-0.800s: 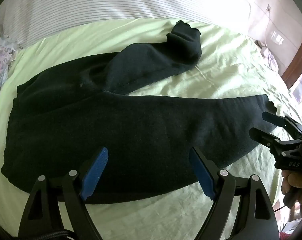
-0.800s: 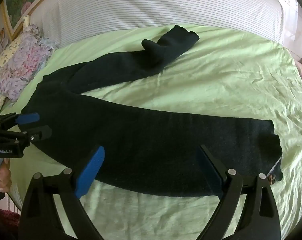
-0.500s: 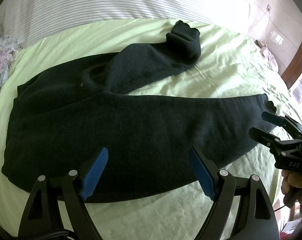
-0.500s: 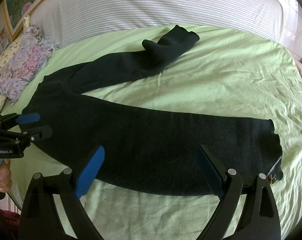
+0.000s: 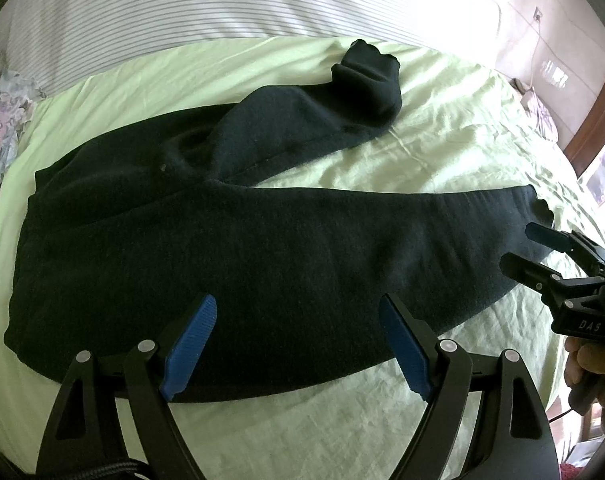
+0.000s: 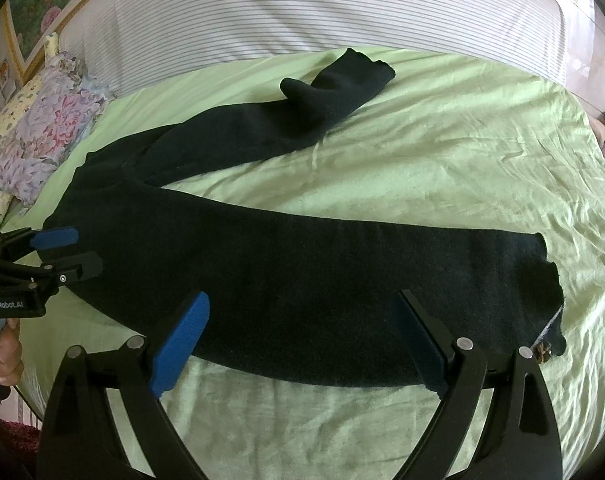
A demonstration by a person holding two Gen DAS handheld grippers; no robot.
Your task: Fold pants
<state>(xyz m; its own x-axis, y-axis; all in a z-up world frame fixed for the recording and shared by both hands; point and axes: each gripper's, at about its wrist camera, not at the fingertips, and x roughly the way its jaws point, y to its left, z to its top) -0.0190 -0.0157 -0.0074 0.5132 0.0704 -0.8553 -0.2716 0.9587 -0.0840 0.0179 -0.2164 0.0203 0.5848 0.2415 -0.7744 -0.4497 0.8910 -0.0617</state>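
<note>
Black pants [image 5: 230,248] lie spread on a light green bed sheet [image 5: 442,152], waist at the left, legs splayed to the right; they also show in the right wrist view [image 6: 302,280]. The far leg is bunched and folded over at its cuff [image 5: 370,80]. My left gripper [image 5: 298,340] is open and empty, hovering over the near edge by the waist and thigh. My right gripper [image 6: 302,344] is open and empty over the near leg, close to its cuff [image 6: 542,292]. Each gripper shows in the other's view: the right gripper [image 5: 530,248], the left gripper [image 6: 74,252].
A striped white cover [image 6: 302,12] lies across the far side of the bed. Floral pillows [image 6: 50,128] sit at the far left. A framed picture [image 6: 34,4] hangs at the upper left. A wooden frame [image 5: 598,108] stands at the right.
Both grippers have stayed open and almost still; the views have shifted very slightly. The pants have not moved.
</note>
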